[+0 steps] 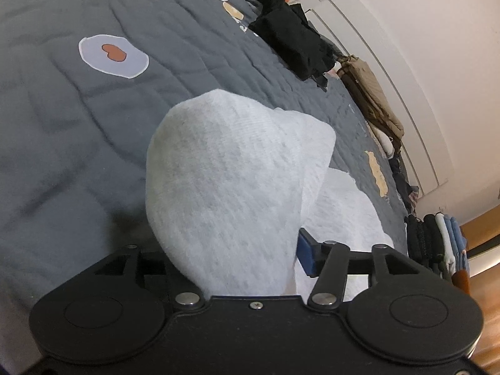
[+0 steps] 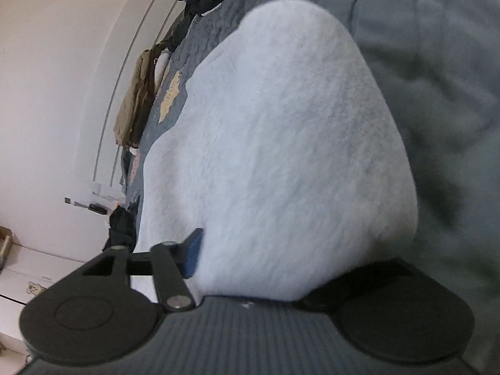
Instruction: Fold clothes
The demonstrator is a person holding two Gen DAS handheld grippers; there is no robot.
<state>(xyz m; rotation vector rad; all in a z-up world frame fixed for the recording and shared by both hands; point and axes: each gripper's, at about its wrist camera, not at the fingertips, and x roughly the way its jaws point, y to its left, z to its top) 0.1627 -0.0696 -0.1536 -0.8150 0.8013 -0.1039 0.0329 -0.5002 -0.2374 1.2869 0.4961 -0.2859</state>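
Lying on the grey quilt [image 1: 93, 143], the white fleece garment [image 1: 225, 187] serves as your landmark throughout. In the left wrist view, a fried-egg patch [image 1: 113, 55] sits on the quilt beyond and left of the garment. The garment itself bulges up between the fingers of your left gripper [image 1: 232, 262]: its blue pad [image 1: 304, 254] stands just beside the cloth on the right, while the opposite finger is hidden under the fabric, so you cannot tell whether the jaws press on it. Beyond and right of the garment lie a black clothing heap [image 1: 293, 37] and a tan jacket [image 1: 372, 100], both along the quilt's far edge by the white wall [image 1: 437, 47]. Right of the garment, at the quilt's corner, stands a stack of folded clothes [image 1: 437, 243].

In the right wrist view, the same tan jacket [image 2: 134, 100] hangs left of the garment [image 2: 281, 156]. Your right gripper [image 2: 275, 268] has the fleece draped over its gap; one blue pad [image 2: 193, 256] shows at the cloth's left edge, the other is covered, and here too you cannot tell the grip.
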